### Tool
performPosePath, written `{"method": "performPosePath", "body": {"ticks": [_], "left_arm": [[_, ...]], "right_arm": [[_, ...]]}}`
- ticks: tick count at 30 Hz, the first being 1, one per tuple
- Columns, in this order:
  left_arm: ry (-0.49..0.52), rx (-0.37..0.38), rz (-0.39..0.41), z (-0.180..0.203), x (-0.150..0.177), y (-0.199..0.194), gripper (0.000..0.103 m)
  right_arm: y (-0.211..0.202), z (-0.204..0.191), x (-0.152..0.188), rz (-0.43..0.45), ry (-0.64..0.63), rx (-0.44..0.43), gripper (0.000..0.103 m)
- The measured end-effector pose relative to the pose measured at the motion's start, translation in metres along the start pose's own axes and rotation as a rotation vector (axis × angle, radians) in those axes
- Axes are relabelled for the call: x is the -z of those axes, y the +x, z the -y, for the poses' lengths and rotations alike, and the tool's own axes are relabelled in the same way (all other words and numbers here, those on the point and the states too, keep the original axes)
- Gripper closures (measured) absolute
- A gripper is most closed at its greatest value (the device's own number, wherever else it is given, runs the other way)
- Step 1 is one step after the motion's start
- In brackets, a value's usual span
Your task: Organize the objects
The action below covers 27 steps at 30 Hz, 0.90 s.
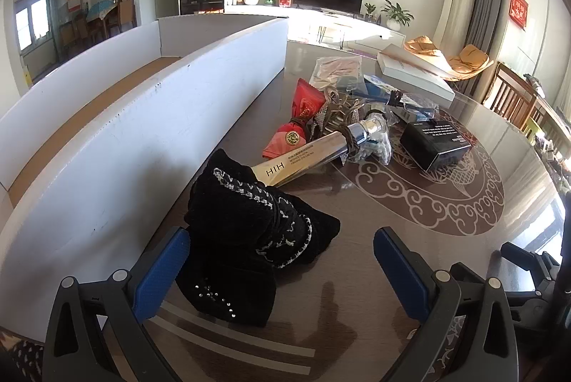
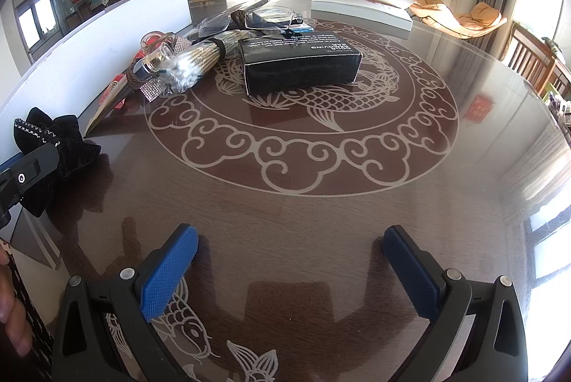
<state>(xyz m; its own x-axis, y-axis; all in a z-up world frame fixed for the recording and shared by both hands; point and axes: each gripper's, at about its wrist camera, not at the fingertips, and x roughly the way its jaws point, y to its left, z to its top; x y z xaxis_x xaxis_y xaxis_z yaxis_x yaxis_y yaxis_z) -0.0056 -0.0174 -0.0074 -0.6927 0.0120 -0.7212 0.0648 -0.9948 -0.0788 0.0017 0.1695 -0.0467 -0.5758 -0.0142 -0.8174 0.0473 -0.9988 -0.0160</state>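
My left gripper [image 1: 282, 250] is open, its blue pads either side of a black velvet bow [image 1: 249, 232] that lies on the table next to the white box wall [image 1: 150, 139]. The bow also shows at the left of the right wrist view [image 2: 53, 139]. Behind the bow lies a gold cream tube [image 1: 307, 157], partly under a pile of small items [image 1: 342, 111]. My right gripper [image 2: 291, 239] is open and empty above the bare table, apart from everything.
A black carton [image 2: 299, 64] lies mid-table, also in the left wrist view [image 1: 433, 143]. Red packets [image 1: 303, 100], a cotton swab bundle [image 2: 192, 64] and plastic bags lie behind it. A white flat box [image 2: 360, 7] stands at the far side. The round brown table [image 2: 321, 203] has a fish pattern.
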Motion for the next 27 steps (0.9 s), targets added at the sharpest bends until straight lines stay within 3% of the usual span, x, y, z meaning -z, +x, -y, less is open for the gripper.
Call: {"method": "performPosePath", "body": {"ticks": [27], "left_arm": [[-0.011, 0.018, -0.021, -0.0004, 0.0019, 0.0043, 0.000]], "right_arm": [[0.0003, 0.0001, 0.0002, 0.002, 0.000, -0.001, 0.000]]}}
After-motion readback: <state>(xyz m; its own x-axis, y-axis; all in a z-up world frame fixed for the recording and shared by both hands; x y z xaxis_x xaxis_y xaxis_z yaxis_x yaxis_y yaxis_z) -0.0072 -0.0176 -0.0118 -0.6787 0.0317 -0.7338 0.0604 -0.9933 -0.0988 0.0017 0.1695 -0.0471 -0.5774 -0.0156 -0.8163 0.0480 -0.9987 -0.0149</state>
